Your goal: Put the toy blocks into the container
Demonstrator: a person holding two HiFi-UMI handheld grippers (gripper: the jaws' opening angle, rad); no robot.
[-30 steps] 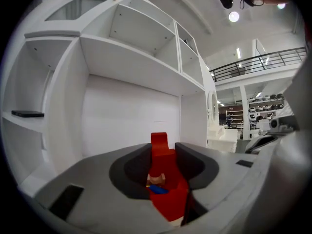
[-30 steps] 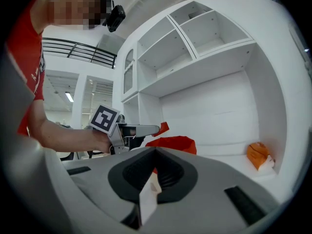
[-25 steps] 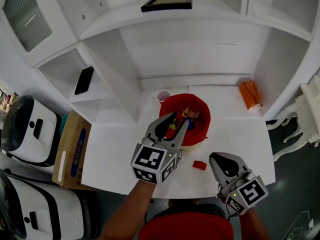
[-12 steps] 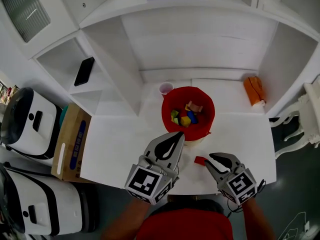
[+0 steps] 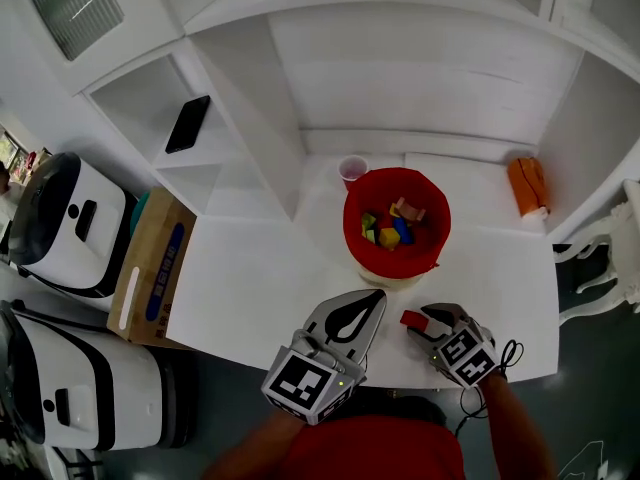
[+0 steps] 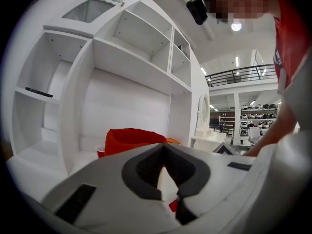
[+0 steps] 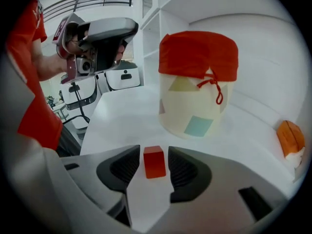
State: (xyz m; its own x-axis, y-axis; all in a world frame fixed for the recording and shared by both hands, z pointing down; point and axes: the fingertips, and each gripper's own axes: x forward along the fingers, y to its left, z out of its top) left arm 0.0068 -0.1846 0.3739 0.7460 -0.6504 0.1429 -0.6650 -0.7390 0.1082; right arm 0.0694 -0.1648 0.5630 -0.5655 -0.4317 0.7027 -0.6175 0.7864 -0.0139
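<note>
A red block (image 7: 154, 162) is flanked, untouched, by the right gripper's (image 7: 154, 155) jaws, which have just been opening wide. Beyond them, across bare tabletop (image 7: 124, 113), the red-lined container (image 7: 197, 89) is seen. The left gripper's (image 6: 163, 150) jaws are pressed together, empty.

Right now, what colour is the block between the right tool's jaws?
The block is red, clearest in the right gripper view.

A white surface (image 5: 250, 288) is set within a white built-in shelving unit (image 5: 240, 118), whose back wall (image 5: 430, 88) is plain white. A dark grey floor (image 5: 590, 368) is seen past the surface's right edge. In the left gripper view, a high ceiling is lit by a round lamp (image 6: 236, 27), and a railed balcony (image 6: 239, 74) is seen beyond.
</note>
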